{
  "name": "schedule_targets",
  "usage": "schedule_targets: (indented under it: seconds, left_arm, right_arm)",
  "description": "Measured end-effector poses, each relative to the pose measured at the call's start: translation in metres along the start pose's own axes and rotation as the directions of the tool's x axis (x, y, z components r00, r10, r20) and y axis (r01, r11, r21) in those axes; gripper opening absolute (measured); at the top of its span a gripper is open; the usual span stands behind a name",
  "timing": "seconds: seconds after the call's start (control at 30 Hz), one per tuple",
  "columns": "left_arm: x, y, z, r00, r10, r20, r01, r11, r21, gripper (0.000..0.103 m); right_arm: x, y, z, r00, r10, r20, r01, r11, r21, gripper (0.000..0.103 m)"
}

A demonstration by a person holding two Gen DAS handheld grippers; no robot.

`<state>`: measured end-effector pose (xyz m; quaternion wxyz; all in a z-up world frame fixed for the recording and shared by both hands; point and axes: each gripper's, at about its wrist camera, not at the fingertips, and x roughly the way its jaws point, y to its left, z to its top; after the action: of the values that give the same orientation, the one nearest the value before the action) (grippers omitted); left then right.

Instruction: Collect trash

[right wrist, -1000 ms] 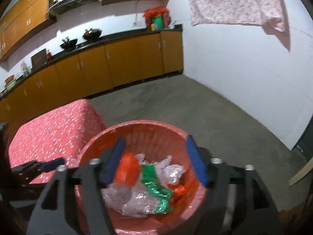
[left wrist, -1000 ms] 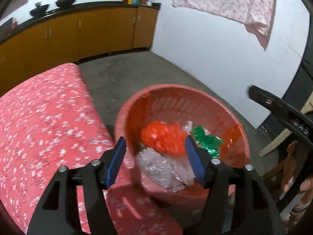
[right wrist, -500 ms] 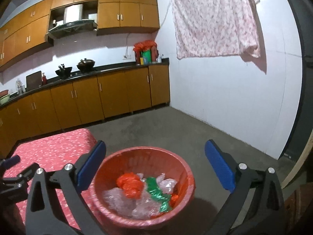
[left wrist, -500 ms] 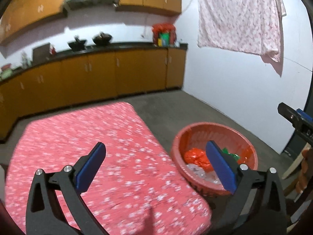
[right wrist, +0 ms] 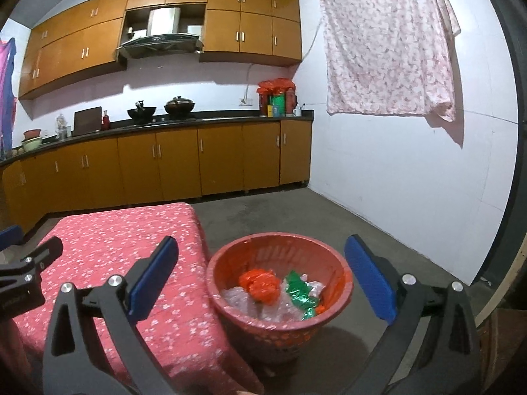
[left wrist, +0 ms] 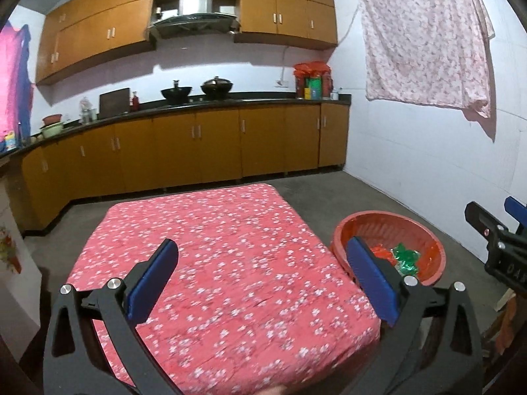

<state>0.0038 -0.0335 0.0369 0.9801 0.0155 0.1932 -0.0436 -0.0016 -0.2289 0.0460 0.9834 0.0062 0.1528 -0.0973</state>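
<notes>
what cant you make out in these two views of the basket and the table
- Red basket, left wrist view: the left tongs' right pad covers its near left side, so part of the trash is hidden.
- Clear plastic under the orange wrapper, right wrist view: how deep the pile goes cannot be told.
- Table, both views: its near edge is cut off by the tongs and the frame.
- Right tongs: open, nothing between them.
</notes>
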Motion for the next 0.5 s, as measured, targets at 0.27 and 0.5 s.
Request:
schedule_targets:
  seconds: [0.27,0.5]
  left_arm:
    - [-0.015,0.005,-0.012,0.999,0.038,0.010,-0.038,0.999,-0.010,0.101]
    - [-0.016,0.008,-0.020,0.999,0.033,-0.008,-0.033,0.999,-0.024,0.101]
  right_arm:
    - [-0.015,0.008,-0.010,1.000,0.021,-0.008,-0.021,1.000,-0.006,0.099]
    - [-0.023,0.011,-0.023,1.000,0.013,-0.013,-0.013,1.000,-0.025,0.099]
